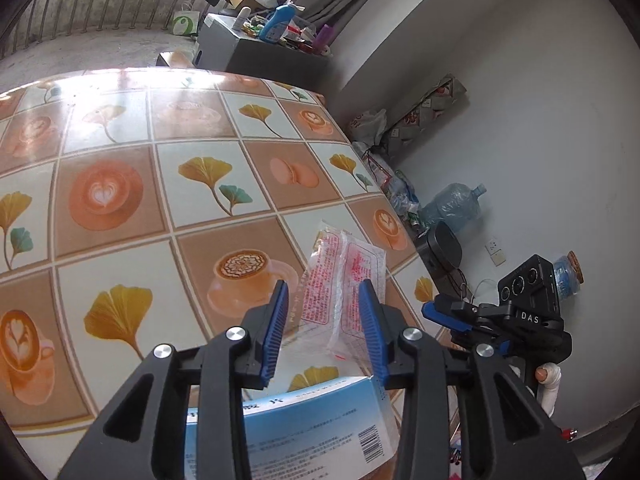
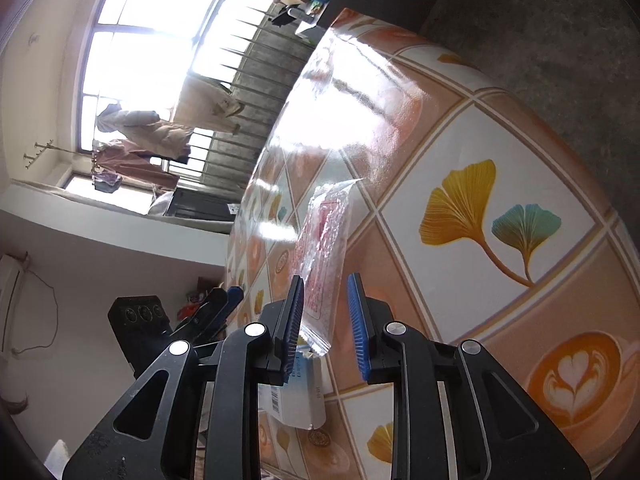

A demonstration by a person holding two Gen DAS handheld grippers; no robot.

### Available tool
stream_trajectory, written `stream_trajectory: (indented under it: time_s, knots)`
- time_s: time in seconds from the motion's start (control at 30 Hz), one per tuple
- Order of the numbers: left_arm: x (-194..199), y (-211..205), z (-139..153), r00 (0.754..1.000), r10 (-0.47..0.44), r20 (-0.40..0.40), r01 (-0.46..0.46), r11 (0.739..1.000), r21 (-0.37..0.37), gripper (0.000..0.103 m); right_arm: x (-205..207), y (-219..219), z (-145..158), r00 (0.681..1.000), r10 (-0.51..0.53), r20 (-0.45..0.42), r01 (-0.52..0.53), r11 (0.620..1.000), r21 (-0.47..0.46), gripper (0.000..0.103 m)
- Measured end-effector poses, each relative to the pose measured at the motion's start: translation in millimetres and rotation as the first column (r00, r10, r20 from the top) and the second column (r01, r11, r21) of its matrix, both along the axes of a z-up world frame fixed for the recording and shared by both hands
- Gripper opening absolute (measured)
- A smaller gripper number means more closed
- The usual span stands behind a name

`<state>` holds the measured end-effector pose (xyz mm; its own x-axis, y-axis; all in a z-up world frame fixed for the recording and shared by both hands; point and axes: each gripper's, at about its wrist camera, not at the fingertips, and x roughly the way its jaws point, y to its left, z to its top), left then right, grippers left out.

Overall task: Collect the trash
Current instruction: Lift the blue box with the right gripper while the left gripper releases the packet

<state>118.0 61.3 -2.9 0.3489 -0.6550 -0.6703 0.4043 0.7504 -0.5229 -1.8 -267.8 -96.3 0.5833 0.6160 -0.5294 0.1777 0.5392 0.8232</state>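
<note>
With both sets of jaws standing apart around the clear red-printed wrapper (image 1: pixel 342 280) at the desk (image 1: pixel 120 184) edge, at 5 o'clock, above a blue-and-white box (image 1: pixel 304 432), the flimsy film could slide off.

A tiled-pattern table (image 1: pixel 120 168) bears a clear wrapper (image 1: pixel 340 276) and a blue box (image 1: pixel 312 428).

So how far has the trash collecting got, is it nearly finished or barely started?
Barely started, it seems. Nothing looks collected yet, and no bin shows. In hand: the clear plastic wrapper with red print lies on the table's patterned cloth, between the fingers of the left hand-held gripper; whether it is pinched I cannot tell. The right hand-held gripper lines up on it too. Left: the wrapper and the blue-and-white cardboard box.
</note>
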Motion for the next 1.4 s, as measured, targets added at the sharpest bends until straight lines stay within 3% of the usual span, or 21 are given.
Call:
stream_trajectory:
  time_s: [0.13, 0.3, 0.43, 0.57, 0.83, 1.4]
  knots:
    - [-5.1, 25.8, -1.7, 0.998, 0.043, 0.044, -0.048, 0.991, 0.127, 0.035, -16.2, 16.4, 7.5, 0.998, 0.068, 0.010, -0.067, 0.997, -0.039, 0.023]
    - [-23.5, 47.8, -18.1, 0.999, 0.032, -0.004, -0.031, 0.978, 0.208, 0.035, -37.6, 50.0, 4.7, 0.978, 0.210, -0.018, -0.210, 0.976, -0.060, 0.024]
    - [-38.2, 56.5, -22.6, 0.999, 0.040, -0.029, -0.033, 0.980, 0.198, 0.035, -40.2, 79.6, -2.8, 0.953, 0.302, -0.039, -0.303, 0.952, -0.039, 0.023]
    - [-46.8, 54.7, -24.1, 0.997, 0.038, -0.060, -0.028, 0.986, 0.166, 0.035, -27.6, 95.0, -14.4, 0.944, 0.320, -0.076, -0.323, 0.946, -0.022, 0.023]
    - [-67.9, 14.9, -28.1, 0.990, -0.086, -0.114, 0.096, 0.991, 0.089, 0.035, -21.5, 54.9, -14.2, 0.974, 0.217, -0.062, -0.218, 0.976, -0.008, 0.023]
    - [-61.8, -95.6, -37.5, 0.949, -0.299, -0.098, 0.298, 0.954, -0.023, 0.035, -13.0, -3.2, -12.0, 0.999, -0.030, -0.037, 0.027, 0.996, -0.082, 0.023]
